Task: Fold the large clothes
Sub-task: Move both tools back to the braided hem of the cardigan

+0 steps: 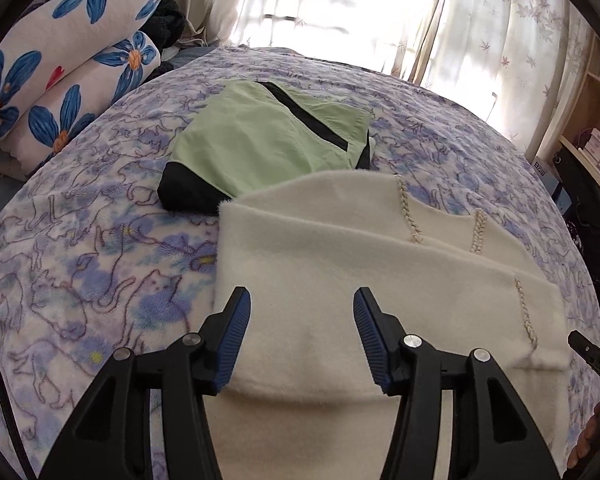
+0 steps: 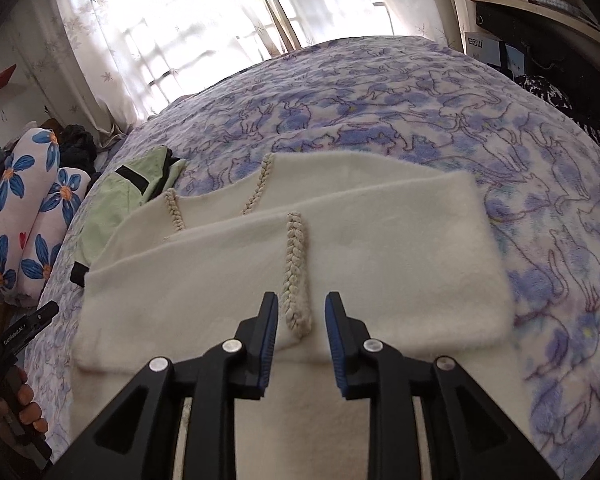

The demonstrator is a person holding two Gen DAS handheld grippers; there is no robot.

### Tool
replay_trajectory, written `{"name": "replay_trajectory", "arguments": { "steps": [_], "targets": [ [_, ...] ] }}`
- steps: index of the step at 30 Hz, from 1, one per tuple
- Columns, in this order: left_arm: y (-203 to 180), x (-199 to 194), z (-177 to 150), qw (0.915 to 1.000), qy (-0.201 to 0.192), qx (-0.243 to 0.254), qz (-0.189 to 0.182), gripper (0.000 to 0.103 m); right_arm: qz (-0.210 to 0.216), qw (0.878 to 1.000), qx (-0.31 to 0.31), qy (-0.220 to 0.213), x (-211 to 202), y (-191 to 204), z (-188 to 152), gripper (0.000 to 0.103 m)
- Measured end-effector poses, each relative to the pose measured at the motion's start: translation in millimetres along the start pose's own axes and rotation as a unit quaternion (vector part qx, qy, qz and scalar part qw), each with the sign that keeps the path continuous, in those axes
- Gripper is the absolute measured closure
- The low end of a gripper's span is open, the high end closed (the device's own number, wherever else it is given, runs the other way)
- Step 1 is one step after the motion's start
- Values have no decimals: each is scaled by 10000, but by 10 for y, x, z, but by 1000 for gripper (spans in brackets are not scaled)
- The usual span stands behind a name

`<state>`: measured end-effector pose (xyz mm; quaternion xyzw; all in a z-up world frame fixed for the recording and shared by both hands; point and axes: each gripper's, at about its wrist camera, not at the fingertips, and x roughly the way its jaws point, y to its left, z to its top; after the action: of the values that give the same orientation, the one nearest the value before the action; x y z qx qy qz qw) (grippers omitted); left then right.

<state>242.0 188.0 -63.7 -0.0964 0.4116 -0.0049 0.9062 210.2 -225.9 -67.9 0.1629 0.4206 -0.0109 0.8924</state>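
A cream fuzzy sweater (image 1: 340,264) with braided stitch lines lies partly folded on the bed, a folded layer lying across its middle. It also shows in the right wrist view (image 2: 380,256). My left gripper (image 1: 302,304) is open and empty, hovering over the sweater's left part. My right gripper (image 2: 302,304) is open and empty, its fingers straddling a braided seam (image 2: 296,264) just above the fold. A folded green and black garment (image 1: 268,140) lies beyond the sweater, also in the right wrist view (image 2: 120,196).
The bed has a purple cat-print blanket (image 1: 80,280), also in the right wrist view (image 2: 500,128). Flower-print rolled bedding (image 1: 68,60) lies at the left. Curtains (image 1: 500,32) hang behind. Shelves (image 1: 596,128) stand at the right.
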Motion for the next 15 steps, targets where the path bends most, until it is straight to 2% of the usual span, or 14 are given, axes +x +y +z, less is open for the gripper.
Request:
{"name": "replay_trajectory", "arguments": {
  "steps": [2,5,15],
  "targets": [
    [-13,-178,-56,10000,-56,67,-34,51,55,9999,-42,-82,-174,18,-61,69],
    [-23,-450,-130,9997,-166,120,-100,51,113,9995,-105,-261,-457,44,-157,60],
    [-17,-1401,-440,9976,-551,160,-376,48,283,9962,-469,-672,-1311,125,-536,60]
  ]
}}
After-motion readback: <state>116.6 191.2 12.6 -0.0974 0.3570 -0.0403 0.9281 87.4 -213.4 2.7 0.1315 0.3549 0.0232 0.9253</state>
